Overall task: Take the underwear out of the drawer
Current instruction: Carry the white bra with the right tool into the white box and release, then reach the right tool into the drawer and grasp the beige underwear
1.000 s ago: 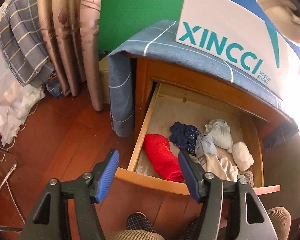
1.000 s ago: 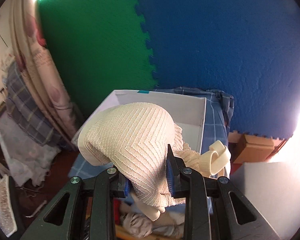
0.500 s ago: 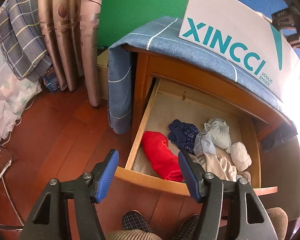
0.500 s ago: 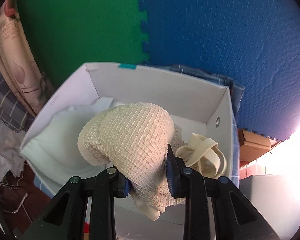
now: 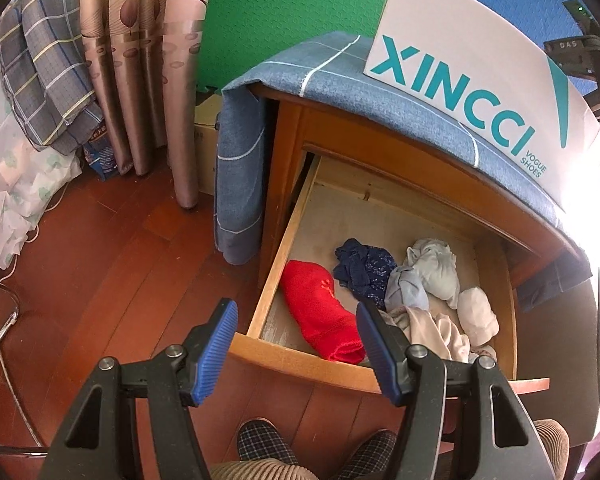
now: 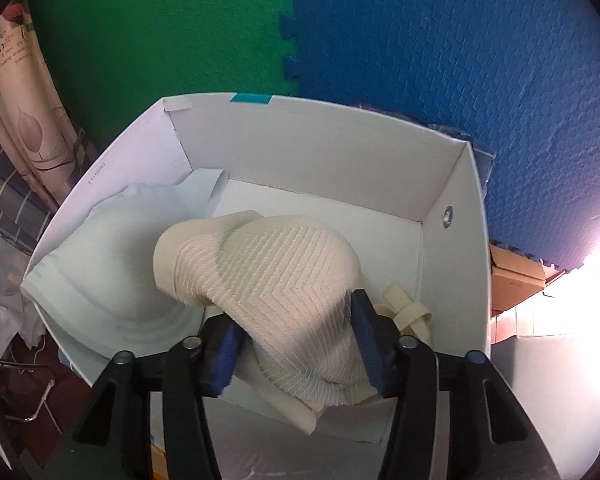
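Both grippers visible: right gripper (image 6: 296, 344) fingers clasp cream bra (image 6: 276, 280); left gripper (image 5: 296, 344) fingers spread.

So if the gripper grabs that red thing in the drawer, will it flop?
Probably. The red garment lies in soft folds like knitted cloth, so its ends would likely droop. It looks light. Its ribbed surface should grip rather than slip.
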### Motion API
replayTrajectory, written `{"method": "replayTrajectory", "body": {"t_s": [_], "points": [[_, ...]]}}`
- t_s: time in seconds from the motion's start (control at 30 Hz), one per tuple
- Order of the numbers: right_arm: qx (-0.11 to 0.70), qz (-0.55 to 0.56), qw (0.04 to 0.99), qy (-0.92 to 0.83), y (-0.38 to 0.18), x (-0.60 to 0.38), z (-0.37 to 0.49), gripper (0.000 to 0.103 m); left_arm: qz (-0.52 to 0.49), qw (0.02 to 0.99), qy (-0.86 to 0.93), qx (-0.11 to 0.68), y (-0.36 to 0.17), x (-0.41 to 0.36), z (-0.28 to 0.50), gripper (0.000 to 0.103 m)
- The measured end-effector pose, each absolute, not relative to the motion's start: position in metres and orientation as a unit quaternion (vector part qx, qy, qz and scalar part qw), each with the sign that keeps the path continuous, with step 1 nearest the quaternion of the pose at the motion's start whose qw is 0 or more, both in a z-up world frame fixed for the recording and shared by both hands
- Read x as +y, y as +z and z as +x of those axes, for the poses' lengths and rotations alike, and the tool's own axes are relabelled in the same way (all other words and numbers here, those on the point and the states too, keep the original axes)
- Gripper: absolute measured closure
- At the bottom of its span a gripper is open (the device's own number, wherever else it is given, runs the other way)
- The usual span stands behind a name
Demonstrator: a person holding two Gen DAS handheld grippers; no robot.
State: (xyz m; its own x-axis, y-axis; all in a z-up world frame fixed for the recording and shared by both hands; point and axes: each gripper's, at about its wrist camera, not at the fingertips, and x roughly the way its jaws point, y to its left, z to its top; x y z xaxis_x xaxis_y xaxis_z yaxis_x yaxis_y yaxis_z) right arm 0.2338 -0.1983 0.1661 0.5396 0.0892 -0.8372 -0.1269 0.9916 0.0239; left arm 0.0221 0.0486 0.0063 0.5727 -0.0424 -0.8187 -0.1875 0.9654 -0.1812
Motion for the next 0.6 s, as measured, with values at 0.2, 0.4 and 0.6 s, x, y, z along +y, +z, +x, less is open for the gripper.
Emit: {"method": "replayTrajectory", "body": {"t_s": [0.2, 0.4, 0.6], "points": [[0.465, -0.014, 0.882, 0.074, 0.185, -0.2, 0.217, 0.042, -0.123, 0.878, 0.044, 0.461, 0.006, 0.048, 0.023, 0.04], [0.453, -0.001, 0.886, 0.102, 0.213, -0.207, 0.178, 0.041, -0.124, 0.876, 0.043, 0.464, 0.006, 0.048, 0.024, 0.04], [0.48, 0.004, 0.866, 0.14, 0.208, -0.211, 0.13, 0.038, -0.139, 0.874, 0.046, 0.463, 0.005, 0.052, 0.023, 0.04]]}}
